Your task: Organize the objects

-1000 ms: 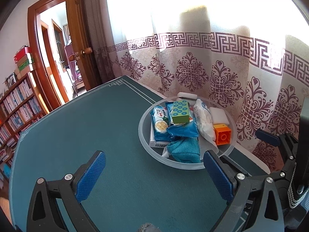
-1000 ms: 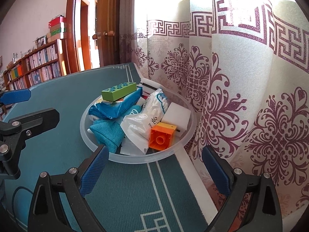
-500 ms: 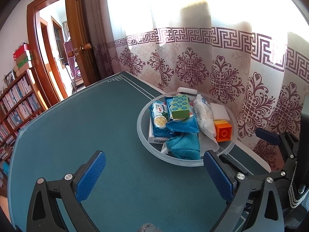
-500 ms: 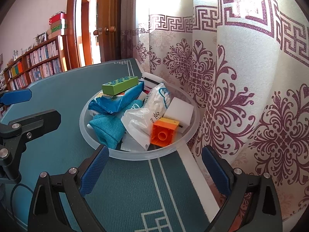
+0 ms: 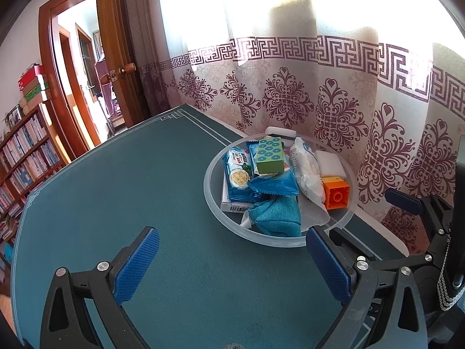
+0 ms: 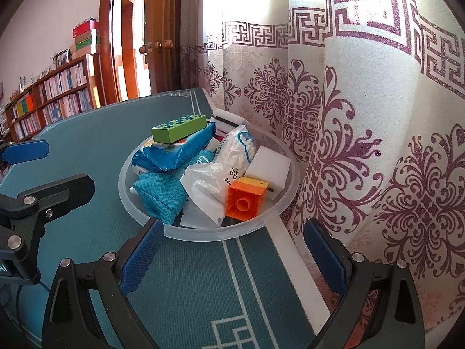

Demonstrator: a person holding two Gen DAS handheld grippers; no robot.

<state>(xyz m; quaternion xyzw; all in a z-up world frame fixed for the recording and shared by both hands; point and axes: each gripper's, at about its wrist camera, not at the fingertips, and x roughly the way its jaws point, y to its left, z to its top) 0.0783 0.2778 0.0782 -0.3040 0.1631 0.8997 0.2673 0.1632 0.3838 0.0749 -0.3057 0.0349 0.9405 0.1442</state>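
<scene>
A clear round plastic bowl (image 5: 216, 212) (image 6: 125, 197) stands on the green table by the curtain. It holds a green block with blue dots (image 5: 269, 156) (image 6: 178, 128) on blue snack packets (image 5: 273, 184) (image 6: 177, 152), a teal cloth (image 5: 279, 215) (image 6: 158, 192), a white cotton-swab bag (image 5: 306, 171) (image 6: 221, 168), a white sponge (image 5: 331, 161) (image 6: 268, 163) and an orange brick (image 5: 337, 193) (image 6: 245, 200). My left gripper (image 5: 232, 261) is open and empty, short of the bowl. My right gripper (image 6: 232, 254) is open and empty, at the bowl's near rim.
The patterned curtain (image 6: 363, 145) hangs close along the table's right edge. A wooden door (image 5: 116, 58) and bookshelves (image 5: 26, 151) stand beyond the table's far end. The left gripper's arm (image 6: 35, 203) shows at the left of the right wrist view.
Both grippers have shifted slightly, so the bowl sits a little differently in view. The objects in the bowl have not moved. Both jaws stay open.
</scene>
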